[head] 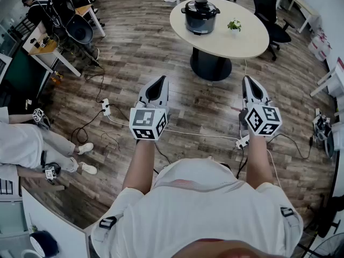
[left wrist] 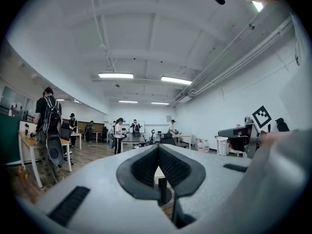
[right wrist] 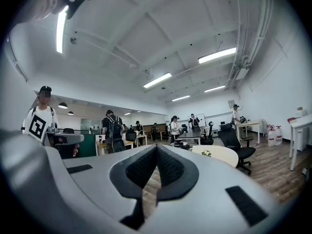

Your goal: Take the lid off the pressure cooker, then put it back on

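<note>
**Grippers, two, both mine.**
- My left gripper [head: 160, 79] has its jaws pressed tight together with nothing between them, and it is held level.
- My right gripper [head: 249, 80] is likewise clenched on nothing and held level.
- The pair sit side by side and well apart, both pointing toward the table.

**Marker cubes, two.** There is one on each gripper, nearest my wrists: left [head: 148, 123], right [head: 263, 119].

**Pressure cooker [head: 200, 20], one.** It is dark and stands upright on the left part of the table top. It is well ahead of both grippers and touched by neither.

**Lid [head: 200, 5], one.** It is seated on the cooker with its knob on top.

**Round table [head: 252, 41], one.** It has a pale top and a dark pedestal base.

**Potted plant [head: 234, 24], one.** It is small and green, on the table just right of the cooker and not touching it.

**Office chair [head: 271, 15], one counted at the table.** It is black and stands at the table's far right side.

**Power strips, two.** Both are white and lie on the wooden floor [head: 134, 47]. One [head: 106, 107] lies left of my left gripper and the other [head: 243, 141] beside my right forearm.
</note>
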Action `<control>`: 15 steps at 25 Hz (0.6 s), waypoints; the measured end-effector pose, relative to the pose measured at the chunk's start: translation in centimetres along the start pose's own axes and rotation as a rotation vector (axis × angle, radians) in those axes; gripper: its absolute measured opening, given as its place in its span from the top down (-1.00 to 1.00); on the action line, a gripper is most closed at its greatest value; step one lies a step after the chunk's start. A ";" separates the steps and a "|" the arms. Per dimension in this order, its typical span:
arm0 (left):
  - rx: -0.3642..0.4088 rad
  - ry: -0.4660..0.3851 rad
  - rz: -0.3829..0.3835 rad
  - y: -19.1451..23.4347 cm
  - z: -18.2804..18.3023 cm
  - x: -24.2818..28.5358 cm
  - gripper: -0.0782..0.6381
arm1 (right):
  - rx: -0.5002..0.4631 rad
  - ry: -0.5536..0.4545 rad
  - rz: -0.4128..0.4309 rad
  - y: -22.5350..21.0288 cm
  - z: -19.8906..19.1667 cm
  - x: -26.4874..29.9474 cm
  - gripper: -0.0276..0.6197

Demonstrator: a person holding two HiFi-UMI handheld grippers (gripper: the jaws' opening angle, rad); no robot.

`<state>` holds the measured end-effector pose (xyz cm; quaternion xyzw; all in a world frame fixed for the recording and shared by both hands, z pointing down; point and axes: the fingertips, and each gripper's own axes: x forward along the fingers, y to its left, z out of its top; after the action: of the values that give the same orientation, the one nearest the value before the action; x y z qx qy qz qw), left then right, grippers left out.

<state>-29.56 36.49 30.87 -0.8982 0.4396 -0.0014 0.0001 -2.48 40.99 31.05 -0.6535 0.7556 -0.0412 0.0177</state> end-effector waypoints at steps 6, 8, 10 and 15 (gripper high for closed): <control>0.001 0.000 0.006 -0.1 0.2 -0.1 0.77 | -0.001 0.001 0.005 0.0 0.0 0.1 0.92; -0.001 0.002 0.009 -0.1 0.2 -0.3 0.77 | -0.002 0.004 0.007 0.1 -0.1 0.1 0.92; -0.005 0.005 0.011 -0.1 0.1 -0.4 0.77 | -0.004 0.004 0.008 0.0 -0.2 0.0 0.92; -0.010 0.016 0.017 -0.5 -0.3 -0.2 0.77 | -0.019 0.013 0.003 -0.5 -0.3 -0.1 0.92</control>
<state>-29.31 36.98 31.19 -0.8944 0.4472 -0.0064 -0.0082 -2.01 41.00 31.38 -0.6521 0.7572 -0.0384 0.0065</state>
